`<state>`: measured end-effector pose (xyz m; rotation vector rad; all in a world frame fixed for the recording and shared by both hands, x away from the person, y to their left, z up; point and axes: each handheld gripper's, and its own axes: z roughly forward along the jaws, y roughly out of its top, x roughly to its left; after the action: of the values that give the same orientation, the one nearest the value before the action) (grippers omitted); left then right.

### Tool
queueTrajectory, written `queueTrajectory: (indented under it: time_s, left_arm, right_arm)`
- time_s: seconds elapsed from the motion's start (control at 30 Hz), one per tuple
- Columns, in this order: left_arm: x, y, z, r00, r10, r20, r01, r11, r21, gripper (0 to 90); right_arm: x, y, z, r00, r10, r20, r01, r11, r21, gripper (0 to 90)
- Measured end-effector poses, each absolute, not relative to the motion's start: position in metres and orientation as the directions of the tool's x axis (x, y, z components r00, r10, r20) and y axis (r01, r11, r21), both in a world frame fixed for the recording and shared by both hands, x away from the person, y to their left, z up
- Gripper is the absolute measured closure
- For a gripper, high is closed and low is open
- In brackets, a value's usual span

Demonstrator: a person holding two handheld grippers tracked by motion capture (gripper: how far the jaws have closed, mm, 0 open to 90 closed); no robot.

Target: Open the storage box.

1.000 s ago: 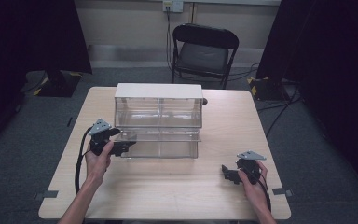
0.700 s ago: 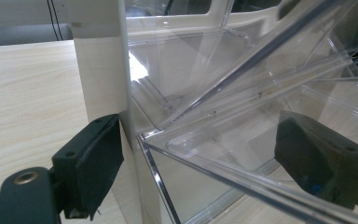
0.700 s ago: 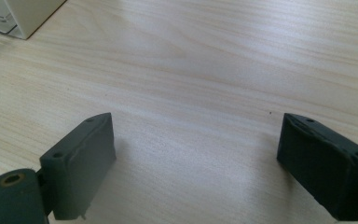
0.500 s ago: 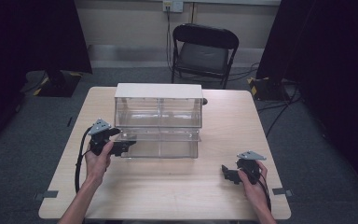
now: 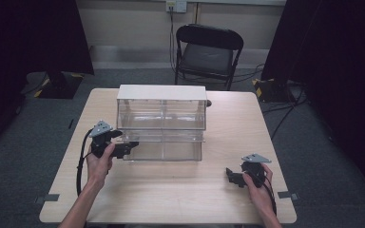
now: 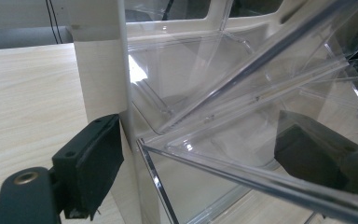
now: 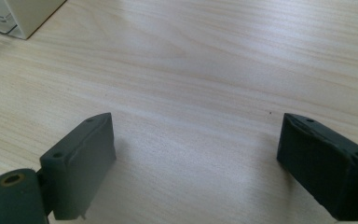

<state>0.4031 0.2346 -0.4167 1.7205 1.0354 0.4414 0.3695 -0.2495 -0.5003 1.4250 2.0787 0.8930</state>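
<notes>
the left gripper point(image 5: 129, 148) sits at the left front corner of the clear drawer box point(image 5: 161, 121), its jaws apart and straddling the side wall of the lower drawer point(image 5: 166, 148), which stands pulled partway out toward the person. in the left gripper view one pad point(image 6: 89, 163) is outside that wall, just beside the box's white upright point(image 6: 103, 79), and the other pad point(image 6: 321, 156) shows through the clear plastic on the inside — so the wall lies between the fingers, not yet pinched as far as i can tell. by my judgement the drawer is mid-travel (opening or closing, i cannot say which), and the grip and the rest of the slide are left to do.

the right gripper point(image 5: 234, 176) rests low over the bare table point(image 7: 205, 70), well apart from the box — jaws wide, nothing between them, the box's corner point(image 7: 25, 16) far off beyond the left pad.
</notes>
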Motion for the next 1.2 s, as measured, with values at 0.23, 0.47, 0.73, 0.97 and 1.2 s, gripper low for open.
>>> queueTrajectory:
  time_s: [0.23,0.47,0.73,0.97,1.2]
  left_arm:
    - [0.403,0.235,-0.415,0.566,0.805,-0.175,0.427,-0.106,0.898,14.9]
    - [0.402,0.234,-0.411,0.565,0.807,-0.169,0.413,-0.099,0.906,14.5]
    - [0.404,0.234,-0.41,0.569,0.805,-0.169,0.412,-0.101,0.905,13.1]
    - [0.404,0.233,-0.408,0.57,0.805,-0.165,0.415,-0.109,0.903,11.4]
    - [0.403,0.233,-0.403,0.578,0.799,-0.164,0.405,-0.106,0.908,9.4]
  right_arm:
    - [0.369,-0.25,-0.5,-0.355,0.935,-0.013,0.634,0.251,0.732,10.6]
    - [0.37,-0.25,-0.5,-0.355,0.935,-0.014,0.634,0.251,0.732,10.5]
    - [0.37,-0.25,-0.5,-0.355,0.935,-0.014,0.634,0.252,0.732,10.5]
    - [0.37,-0.25,-0.5,-0.355,0.935,-0.014,0.634,0.251,0.732,10.5]
    - [0.37,-0.25,-0.5,-0.355,0.935,-0.013,0.634,0.251,0.732,10.5]
